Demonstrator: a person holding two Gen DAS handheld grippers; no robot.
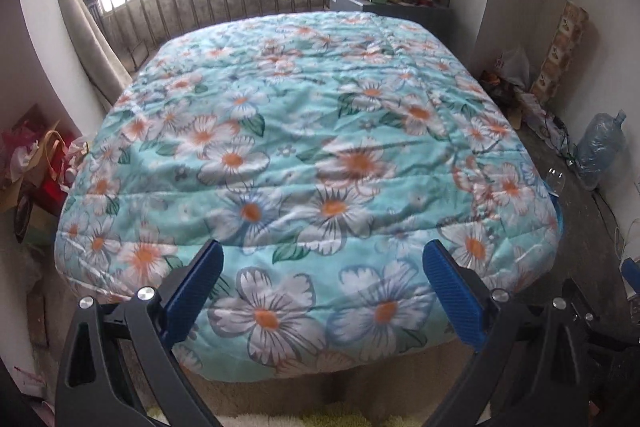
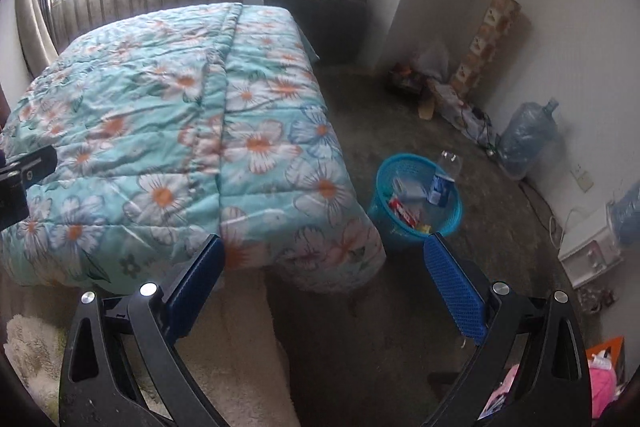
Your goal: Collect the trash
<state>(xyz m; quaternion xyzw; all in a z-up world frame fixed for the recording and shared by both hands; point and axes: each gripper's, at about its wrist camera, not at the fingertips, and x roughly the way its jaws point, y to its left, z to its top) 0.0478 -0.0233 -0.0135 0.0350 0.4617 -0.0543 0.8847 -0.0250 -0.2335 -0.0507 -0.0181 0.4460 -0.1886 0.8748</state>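
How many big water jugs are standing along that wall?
2. One big water jug stands on the floor against the wall, beyond the blue basket. A second bluish one shows partly at the right edge; more may be hidden.

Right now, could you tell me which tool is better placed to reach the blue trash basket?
Probably the right tool: open, and the blue basket sits just beyond its fingers. The left tool, also open, faces the quilt.
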